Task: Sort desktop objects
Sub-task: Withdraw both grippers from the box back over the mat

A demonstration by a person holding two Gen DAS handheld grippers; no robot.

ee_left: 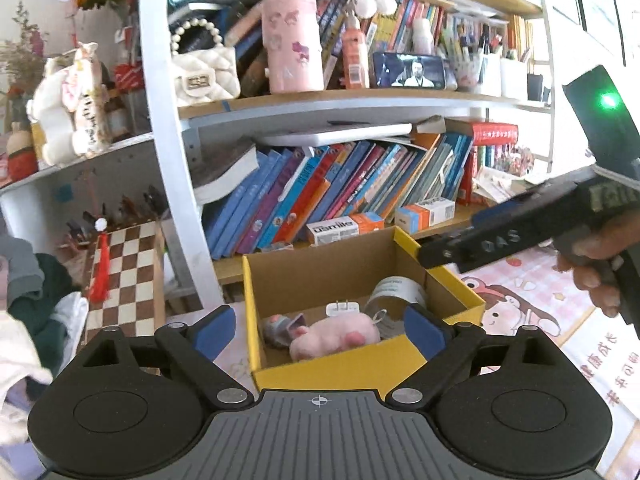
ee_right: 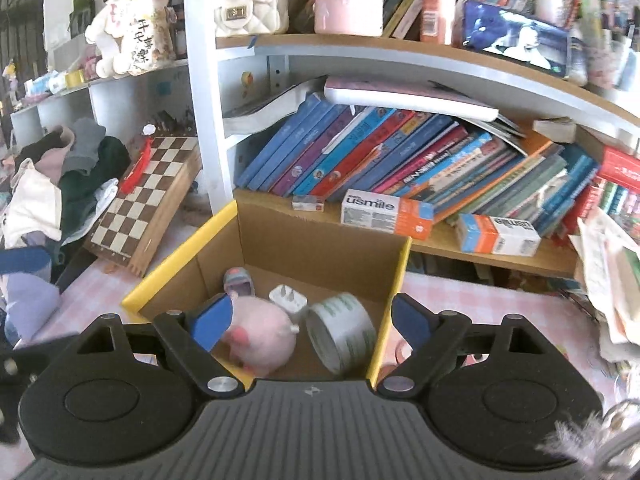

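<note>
Pink plush toy (ee_right: 260, 330), yellow-rimmed cardboard box (ee_right: 180, 260)

A home study corner, probably a child's: a bookshelf (ee_right: 400, 160) crammed with leaning books, a plush toy (ee_left: 68, 100), a quilted handbag (ee_left: 204, 74), a chessboard (ee_right: 148, 196) and piled clothes (ee_right: 60, 184).

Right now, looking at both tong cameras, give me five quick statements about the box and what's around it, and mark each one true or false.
1. The yellow-edged cardboard box holds a pink plush toy. True.
2. The tape roll stands on the shelf. False: it lies in the box.
3. The left tongs grip the white charger plug. False: they are open and empty; the plug lies in the box.
4. A chessboard leans left of the box. True.
5. The right tongs are open. True.
</note>
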